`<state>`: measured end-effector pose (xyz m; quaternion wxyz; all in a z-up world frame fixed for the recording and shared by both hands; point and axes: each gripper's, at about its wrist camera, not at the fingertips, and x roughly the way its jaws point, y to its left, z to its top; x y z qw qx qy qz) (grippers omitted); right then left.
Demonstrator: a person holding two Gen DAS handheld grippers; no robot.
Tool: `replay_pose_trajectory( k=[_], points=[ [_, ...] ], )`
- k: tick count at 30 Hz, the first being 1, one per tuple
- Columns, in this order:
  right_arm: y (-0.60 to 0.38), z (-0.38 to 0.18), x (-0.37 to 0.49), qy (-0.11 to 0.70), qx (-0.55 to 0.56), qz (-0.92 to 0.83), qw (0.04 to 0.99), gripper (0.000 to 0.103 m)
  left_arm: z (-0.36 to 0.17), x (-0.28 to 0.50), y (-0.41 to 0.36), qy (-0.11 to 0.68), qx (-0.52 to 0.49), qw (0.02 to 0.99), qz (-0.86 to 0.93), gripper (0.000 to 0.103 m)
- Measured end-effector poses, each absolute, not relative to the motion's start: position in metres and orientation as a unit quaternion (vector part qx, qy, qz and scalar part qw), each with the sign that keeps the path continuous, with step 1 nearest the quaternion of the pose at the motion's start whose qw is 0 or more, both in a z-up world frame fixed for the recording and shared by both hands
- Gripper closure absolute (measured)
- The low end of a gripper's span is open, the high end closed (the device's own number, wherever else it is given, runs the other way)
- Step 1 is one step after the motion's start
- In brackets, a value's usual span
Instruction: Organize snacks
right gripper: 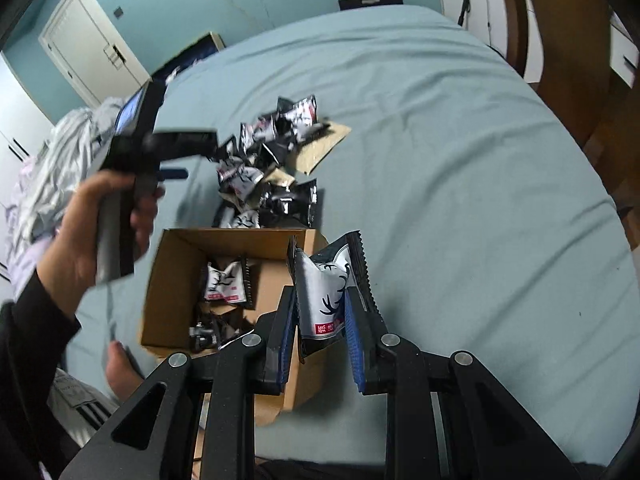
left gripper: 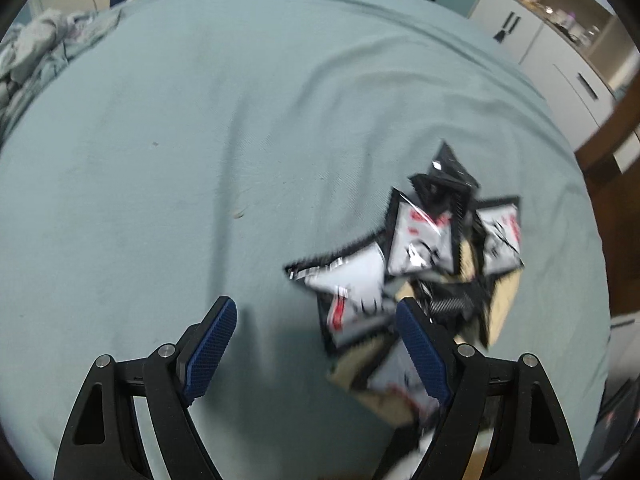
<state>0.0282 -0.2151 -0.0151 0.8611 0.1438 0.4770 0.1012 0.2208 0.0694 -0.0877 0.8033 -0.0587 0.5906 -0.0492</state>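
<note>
The right gripper [right gripper: 320, 334] is pinching one snack packet [right gripper: 325, 296], upright, just by the near right edge of the cardboard box [right gripper: 176, 280] w/ a few packets inside. The left gripper [left gripper: 316, 346] hangs wide apart w/ nothing in it, over the blue bed sheet [left gripper: 200, 140]. A pile of snack packets [right gripper: 272, 168] lies on the bed on the far side of the box.

One cardboard box [right gripper: 176, 280], many snack packets [right gripper: 260, 160].

An open brown cardboard box [right gripper: 240, 304] sits on the blue-sheeted bed [right gripper: 460, 160]; a heap of black-and-white foil snack packets [right gripper: 272, 168] lies just beyond it.
</note>
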Motion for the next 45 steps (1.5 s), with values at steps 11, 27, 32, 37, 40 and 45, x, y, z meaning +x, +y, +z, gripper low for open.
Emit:
replay_pose_trajectory(
  k=[11,27,32,37,40,45],
  points=[
    [-0.222,-0.026,0.048,0.482,0.167,0.079,0.856,0.081,-0.090,0.227,0.060,0.611,-0.023,0.789,-0.057,0.070],
    [-0.224,0.009,0.002,0.404,0.167,0.086,0.895,0.081,0.027,0.090,0.059,0.499,0.052,0.859,-0.106,0.071],
    [-0.224,0.009,-0.005,0.406,0.175,0.114,0.890,0.081,0.013,0.047,0.040,0.510,0.098,0.837,-0.173,0.070],
    [-0.219,0.009,-0.007,0.410,0.161,0.122,0.889,0.081,0.005,0.025,0.019,0.513,0.114,0.822,-0.221,0.068],
    [-0.216,0.007,-0.003,0.415,0.154,0.119,0.889,0.081,0.001,0.022,0.010,0.507,0.134,0.823,-0.219,0.019],
    [-0.208,0.004,0.001,0.424,0.144,0.122,0.886,0.081,0.008,0.025,0.023,0.489,0.137,0.844,-0.174,0.010]
  ],
)
